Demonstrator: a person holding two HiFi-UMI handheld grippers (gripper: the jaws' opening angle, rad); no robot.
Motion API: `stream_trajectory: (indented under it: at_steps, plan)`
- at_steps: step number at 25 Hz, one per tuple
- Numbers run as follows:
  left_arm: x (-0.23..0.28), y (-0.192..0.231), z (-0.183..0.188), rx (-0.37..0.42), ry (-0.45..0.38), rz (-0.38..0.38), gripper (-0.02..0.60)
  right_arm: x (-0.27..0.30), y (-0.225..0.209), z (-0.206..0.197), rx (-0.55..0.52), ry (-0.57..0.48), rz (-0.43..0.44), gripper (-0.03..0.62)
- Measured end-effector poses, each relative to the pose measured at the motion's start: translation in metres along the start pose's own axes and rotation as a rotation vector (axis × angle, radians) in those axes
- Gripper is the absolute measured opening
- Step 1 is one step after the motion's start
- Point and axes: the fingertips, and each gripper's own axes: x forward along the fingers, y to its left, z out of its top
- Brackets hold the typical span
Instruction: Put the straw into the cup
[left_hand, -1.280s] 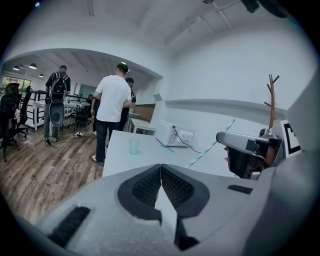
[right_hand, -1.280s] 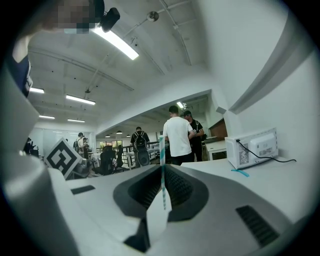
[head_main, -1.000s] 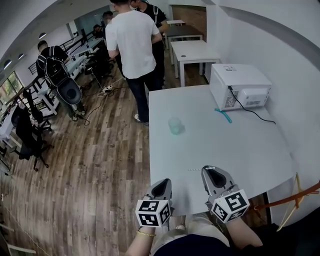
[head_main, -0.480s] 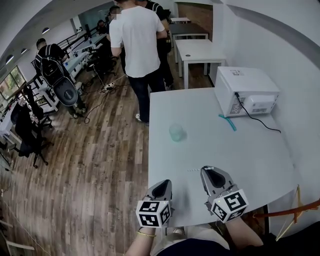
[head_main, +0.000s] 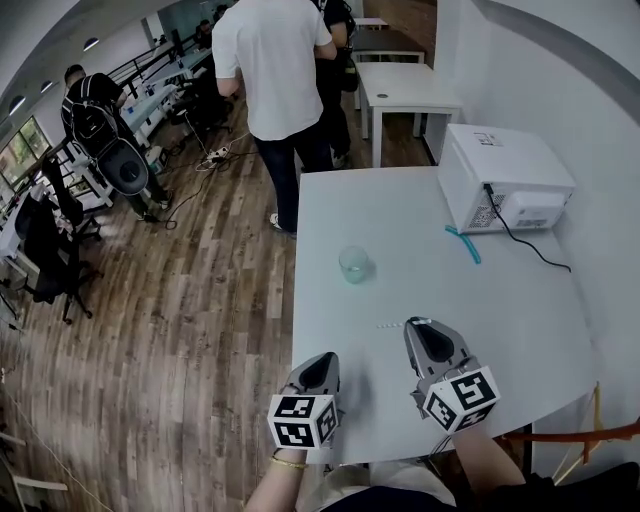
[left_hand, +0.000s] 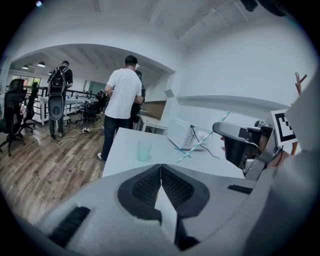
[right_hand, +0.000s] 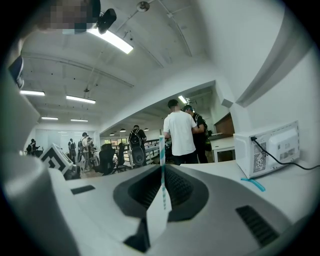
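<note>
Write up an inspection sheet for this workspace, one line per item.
Surface: white table, standing next to the wall on its right.
Job's things: cup upright mid-table, no straw in it; striped straw gripped in the right gripper.
Clutter: microwave at the far right corner; teal straw lying in front of it.
Grippers: left gripper shut, empty; right gripper shut on the striped straw.
Cables: black cable trailing from the microwave across the table.
Surroundings: people standing at the table's far end; wood floor; office chairs.
</note>
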Motion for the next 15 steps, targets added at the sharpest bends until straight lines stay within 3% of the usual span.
stream_trajectory:
  at_steps: [15]
  plan:
    - [0.053, 0.030, 0.005, -0.027, 0.032, 0.035, 0.020, 0.070, -0.038, 0.000, 0.003, 0.009, 0.010, 0.041]
